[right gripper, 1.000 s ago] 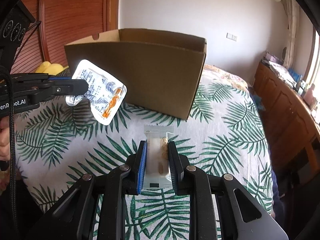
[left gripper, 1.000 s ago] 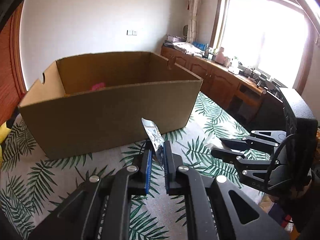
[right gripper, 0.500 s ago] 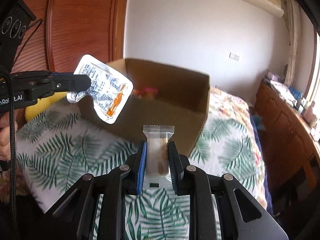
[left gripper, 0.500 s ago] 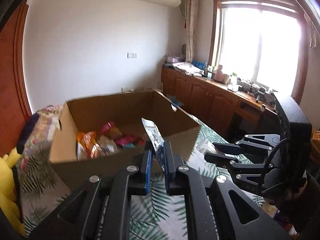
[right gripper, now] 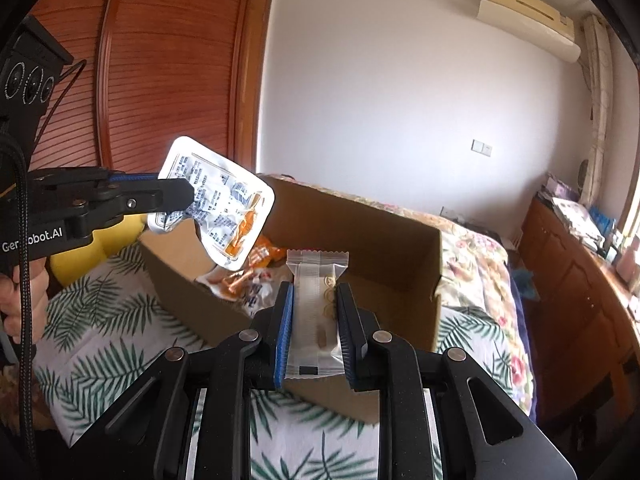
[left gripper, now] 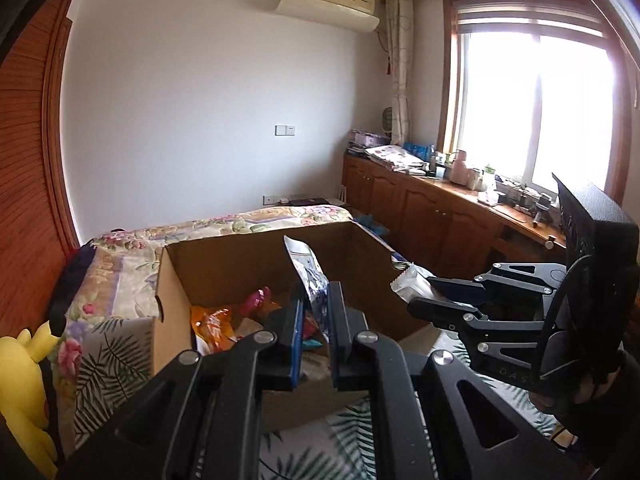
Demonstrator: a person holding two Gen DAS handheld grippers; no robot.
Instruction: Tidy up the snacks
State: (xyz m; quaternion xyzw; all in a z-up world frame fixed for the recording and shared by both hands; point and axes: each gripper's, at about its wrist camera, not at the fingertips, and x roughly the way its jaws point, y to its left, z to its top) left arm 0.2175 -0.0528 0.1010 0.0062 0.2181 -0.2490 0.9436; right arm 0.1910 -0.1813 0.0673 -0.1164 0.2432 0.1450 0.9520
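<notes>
So both snacks are up in the air over the cardboard box (right gripper: 400, 264) right now. The clear packet (right gripper: 318, 308) sits in the right tongs (right gripper: 316, 320), long axis running straight away from the camera along the fingers, crimped end pointing toward the box and a few small round bits showing through the wrapper. Those tongs are closed narrow on it, blue pads pressing both long sides.

The white foil pouch (right gripper: 218, 204) is pinched by one corner in the left tongs (right gripper: 176, 196), flat face toward the right camera, long axis slanting down and to the right so its lower end hangs over the near left rim of the box. From the left camera the same pouch (left gripper: 308, 280) shows edge-on, standing up between the nearly closed pads of the left tongs (left gripper: 316, 320), tip leaning up and to the left.

The box is open at the top and already has stuff in it: orange wrappers (left gripper: 212, 324), something pink (left gripper: 258, 298), more packets I can't make out. It rests on a bed with a palm-leaf cover (right gripper: 108, 344); a flowery blanket (left gripper: 120, 264) lies further back.

Around it: a yellow plush toy (left gripper: 24, 392) at the left edge, wooden cabinets (left gripper: 432, 216) under a bright window, an air conditioner (left gripper: 328, 0) up on the wall, and a slatted wooden door (right gripper: 160, 60). The near box wall stands between each pair of tongs and the inside.
</notes>
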